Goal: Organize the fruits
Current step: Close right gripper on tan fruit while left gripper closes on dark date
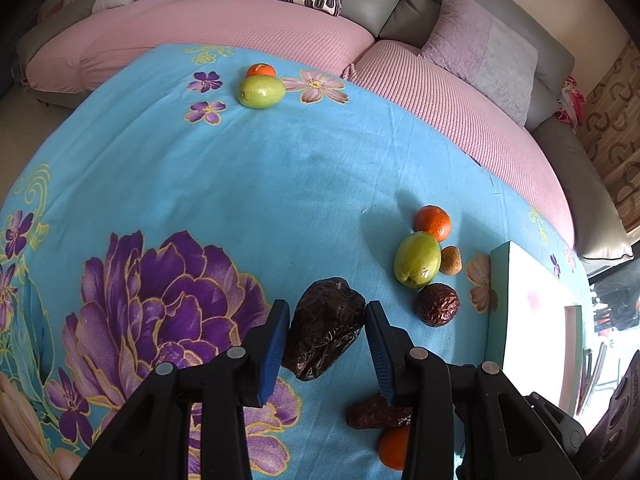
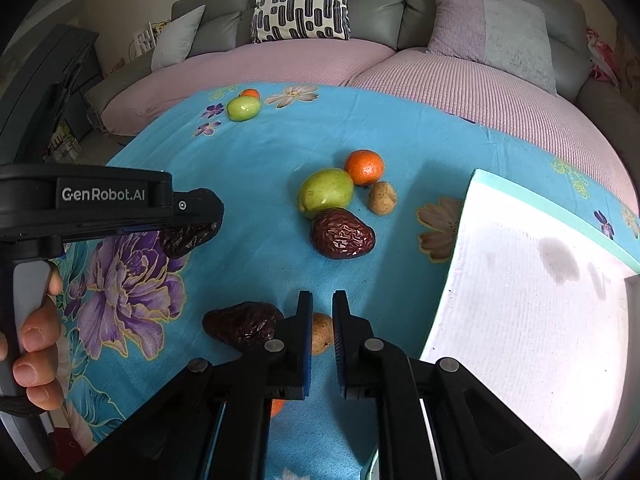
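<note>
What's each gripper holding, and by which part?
Left gripper: jaws flank a dried date at its sides; grip unconfirmed. Right gripper: nothing held.

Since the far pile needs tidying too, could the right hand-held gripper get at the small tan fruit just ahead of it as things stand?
Probably yes. The right hand-held gripper is open with the small tan fruit showing in the gap between its fingers. A dark wrinkled date lies close on the left but apart, so it should not block.

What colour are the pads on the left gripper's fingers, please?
Blue, ribbed pads on black fingers; the left wrist view shows them best, either side of a dried date.
</note>
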Available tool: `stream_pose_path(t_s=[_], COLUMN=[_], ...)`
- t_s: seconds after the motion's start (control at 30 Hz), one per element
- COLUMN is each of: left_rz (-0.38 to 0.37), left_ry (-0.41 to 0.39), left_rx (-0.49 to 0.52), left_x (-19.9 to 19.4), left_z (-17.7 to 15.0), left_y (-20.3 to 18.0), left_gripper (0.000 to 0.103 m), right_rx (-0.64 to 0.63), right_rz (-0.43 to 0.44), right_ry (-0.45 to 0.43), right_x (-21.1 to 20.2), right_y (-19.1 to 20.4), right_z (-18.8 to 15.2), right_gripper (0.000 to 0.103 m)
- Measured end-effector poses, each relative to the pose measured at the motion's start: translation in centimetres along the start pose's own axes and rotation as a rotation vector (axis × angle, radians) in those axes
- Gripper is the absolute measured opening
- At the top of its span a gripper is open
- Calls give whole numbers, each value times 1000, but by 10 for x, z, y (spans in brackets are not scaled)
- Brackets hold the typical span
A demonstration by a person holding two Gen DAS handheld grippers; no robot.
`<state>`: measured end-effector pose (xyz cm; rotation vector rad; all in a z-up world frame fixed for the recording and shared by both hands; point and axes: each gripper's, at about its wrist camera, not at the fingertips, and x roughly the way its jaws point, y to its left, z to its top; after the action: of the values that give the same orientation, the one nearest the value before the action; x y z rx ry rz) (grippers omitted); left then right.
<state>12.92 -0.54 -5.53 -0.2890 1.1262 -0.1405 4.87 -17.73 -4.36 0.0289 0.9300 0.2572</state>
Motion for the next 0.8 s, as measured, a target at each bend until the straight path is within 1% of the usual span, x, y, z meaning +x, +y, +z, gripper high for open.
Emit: stream_pose_path(t_s=[0.1,0.23,0.3,0.37,0.43,0.47,0.53,0.6,0.67,0.8], left_rz=[-3,-7,-10,-12,-14,-15,-17,-17,-17,-17], left_ry=[-3,-5,-4,-4,-4,-4,-2,-1,1,3], left_rx=[-5,-10,-13,-17,-18,-19,-22,-22,-23,-23], left_x=[-1,-2,-2,-3,-3,-3,-3,-3,-3,-2], left_z=[1,2,2,2,2,2,2,2,2,2], left_y=[1,2,3,4,4,4,5,4,4,4], left_gripper=[41,41,41,41,41,41,41,41,41,41], right_rx=[39,29,0,-41,-79,-94,-117,-145,-159,-138], right_rz=[31,20,34,-1,-4,-2,-5,-21,-48,-64], right_ry=[-27,-58,-32,-3,31,45,59,74,72,84], right_x=[-10,-22,-21,-15,-8,-5,0,5,10,15], right_y=[-9,-8,-5,2,9,11,16,21,24,19], right_z=[2,3,1,-3,-6,-9,-12,-15,-16,-15], right_gripper=[10,10,10,10,11,13,27,34,34,34])
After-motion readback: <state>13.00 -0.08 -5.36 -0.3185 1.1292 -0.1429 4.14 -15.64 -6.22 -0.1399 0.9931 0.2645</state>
